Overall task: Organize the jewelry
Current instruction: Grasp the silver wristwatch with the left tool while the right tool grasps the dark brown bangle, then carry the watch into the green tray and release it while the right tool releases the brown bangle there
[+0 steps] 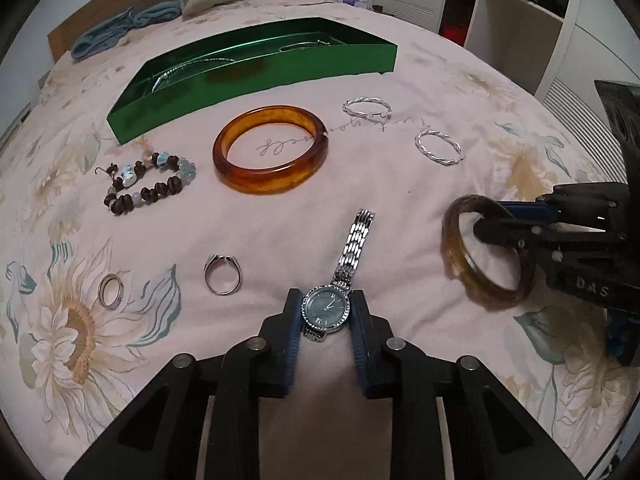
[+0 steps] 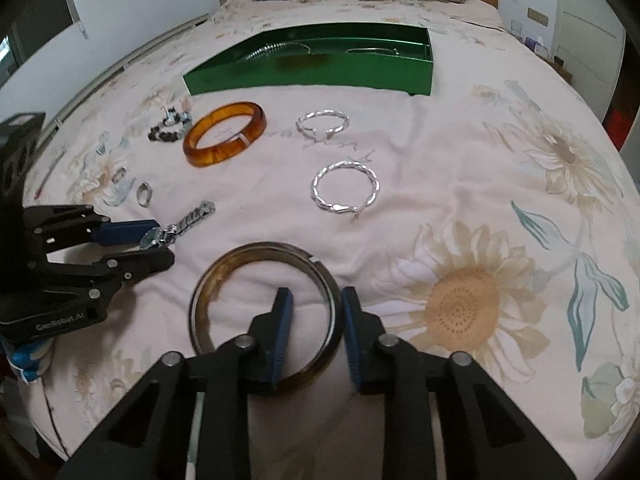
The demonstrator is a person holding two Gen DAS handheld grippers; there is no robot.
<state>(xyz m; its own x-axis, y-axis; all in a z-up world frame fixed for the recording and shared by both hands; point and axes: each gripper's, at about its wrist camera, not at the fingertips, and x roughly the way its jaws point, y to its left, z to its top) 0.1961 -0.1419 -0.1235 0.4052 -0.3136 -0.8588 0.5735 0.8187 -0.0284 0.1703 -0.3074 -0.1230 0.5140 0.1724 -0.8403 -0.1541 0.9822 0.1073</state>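
Observation:
A silver watch (image 1: 326, 307) with a dark dial lies on the floral bedspread. My left gripper (image 1: 325, 300) is shut on its case, a blue pad against each side, and the band runs away from me. The right wrist view shows the same grip (image 2: 162, 242) on the watch (image 2: 154, 239). My right gripper (image 2: 315, 294) straddles the near rim of a dark brown bangle (image 2: 208, 280), one finger inside the ring and one outside. The outer pad meets the rim, but bedspread shows between the inner pad and the rim. A green tray (image 1: 256, 76) sits farther back, holding chains.
On the bedspread lie an amber bangle (image 1: 272, 178), a beaded bracelet (image 1: 160, 190), two twisted silver bangles (image 1: 368, 100) (image 1: 440, 161) and two rings (image 1: 224, 258) (image 1: 103, 294). Folded clothes rest at the headboard. Shelves stand to the right of the bed.

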